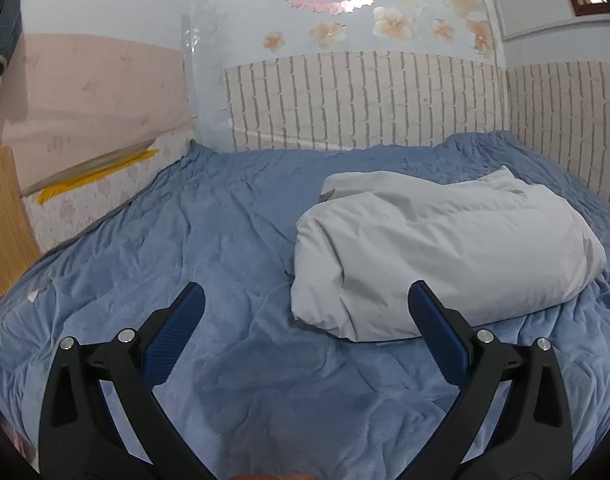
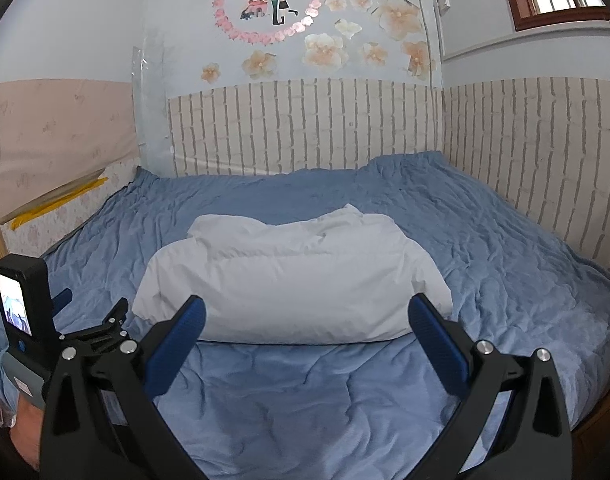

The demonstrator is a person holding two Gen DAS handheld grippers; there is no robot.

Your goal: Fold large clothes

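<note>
Folded white garment lying on the blue bed cover, bunched and puffy. Right gripper fingers spread wide, empty, the garment just beyond and between their tips. Left gripper fingers likewise spread, empty, garment ahead toward the right-hand finger.

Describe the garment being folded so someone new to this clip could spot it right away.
Start from the bed under the blue blanket, which fills the room below the brick-pattern wall panel. Near the blanket's middle lies a puffy white garment, folded into a thick bundle. It is the only white, padded thing on the blue cover, and neither open gripper, left or right, touches it.
</note>
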